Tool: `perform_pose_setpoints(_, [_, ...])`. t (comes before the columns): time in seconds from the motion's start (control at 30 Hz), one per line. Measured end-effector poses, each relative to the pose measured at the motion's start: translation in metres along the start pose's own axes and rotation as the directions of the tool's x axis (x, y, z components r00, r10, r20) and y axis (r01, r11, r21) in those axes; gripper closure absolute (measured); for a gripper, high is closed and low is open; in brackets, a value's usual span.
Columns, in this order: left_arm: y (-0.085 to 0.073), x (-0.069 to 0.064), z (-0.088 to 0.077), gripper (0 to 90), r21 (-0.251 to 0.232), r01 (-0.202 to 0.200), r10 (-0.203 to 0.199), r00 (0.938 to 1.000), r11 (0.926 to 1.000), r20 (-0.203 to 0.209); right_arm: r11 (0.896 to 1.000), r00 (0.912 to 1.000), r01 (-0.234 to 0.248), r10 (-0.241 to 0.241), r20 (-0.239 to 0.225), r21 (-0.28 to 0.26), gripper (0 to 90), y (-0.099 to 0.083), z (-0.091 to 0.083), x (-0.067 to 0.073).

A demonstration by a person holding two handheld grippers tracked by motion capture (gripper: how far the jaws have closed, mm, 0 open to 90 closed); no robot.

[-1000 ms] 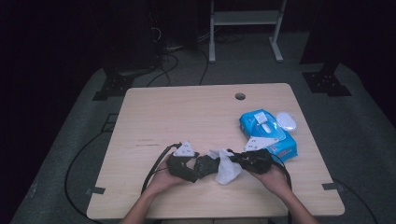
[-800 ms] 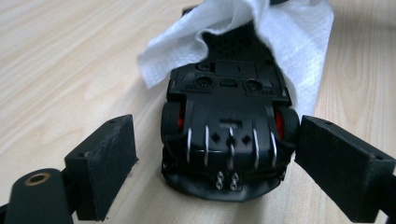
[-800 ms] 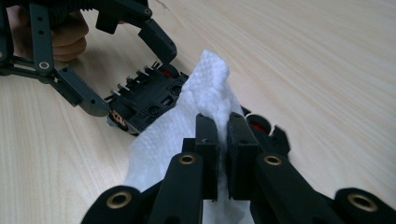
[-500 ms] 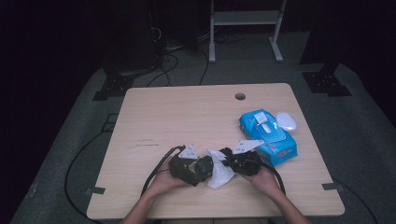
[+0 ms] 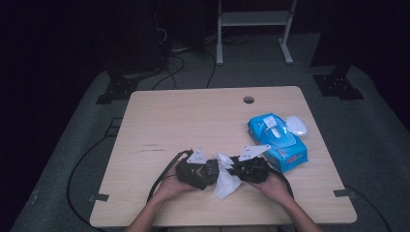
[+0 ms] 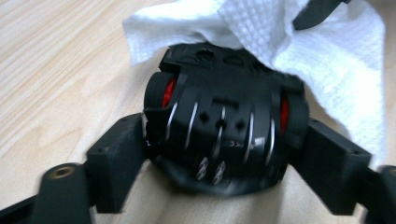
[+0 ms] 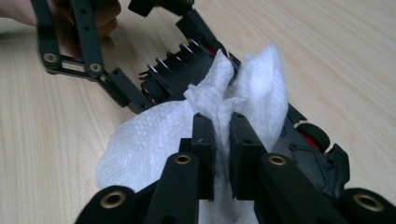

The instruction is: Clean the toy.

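A black toy car (image 6: 219, 135) with red wheel hubs sits between the jaws of my left gripper (image 6: 219, 156), whose pads press on its two sides; these jaws have just been closing on it. My right gripper (image 7: 223, 140) pinches a bunched white wipe (image 7: 154, 135) and its jaws have just been opening a little, with the wipe still between them. The wipe drapes over one end of the car (image 7: 177, 74). In the high view both grippers meet near the table's front edge, left gripper (image 5: 208, 171) and right gripper (image 5: 232, 169), with the wipe (image 5: 225, 182) hanging between them.
A blue pack of wipes (image 5: 278, 137) lies to the right of my right hand, with a white round lid (image 5: 296, 125) beside it. The wooden table (image 5: 193, 121) has a cable hole (image 5: 248, 100) at the back. Cables trail off the front left.
The right gripper has edged slightly left, closer to the left one, and the wipe now hangs a bit lower between them. Both hands have otherwise stayed in place.
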State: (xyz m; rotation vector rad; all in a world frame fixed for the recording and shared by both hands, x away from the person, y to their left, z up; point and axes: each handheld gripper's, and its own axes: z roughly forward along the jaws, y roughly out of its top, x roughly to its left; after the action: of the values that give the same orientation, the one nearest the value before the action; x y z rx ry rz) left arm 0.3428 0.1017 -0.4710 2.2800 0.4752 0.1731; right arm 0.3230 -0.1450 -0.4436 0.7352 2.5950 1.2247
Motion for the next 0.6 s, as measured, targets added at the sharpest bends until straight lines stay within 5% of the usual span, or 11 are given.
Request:
perform_pose_setpoints(0.27, [0.001,-0.002,0.001,23.5,0.008,-0.021,0.021,0.9998,0.9997,-0.004,0.999,0.9987,0.014,-0.012,0.05,-0.043,56.9,0.003,-0.015,-0.007])
perform_pose_setpoints(0.4, [0.001,-0.002,0.0,23.5,0.003,-0.025,0.025,0.9997,0.9997,-0.003,0.999,0.9973,0.032,-0.03,0.068,-0.029,50.0,0.005,-0.008,-0.013])
perform_pose_setpoints(0.5, [0.001,-0.001,0.0,23.6,-0.002,-0.024,0.024,0.9997,0.9997,0.001,0.999,0.9988,0.028,-0.027,0.041,-0.021,48.7,0.007,0.002,-0.018])
perform_pose_setpoints(0.6, [0.001,0.0,0.002,23.5,-0.003,0.0,0.0,0.9999,1.0,0.013,0.999,0.9983,0.048,-0.048,0.034,-0.002,58.7,0.009,0.012,-0.016])
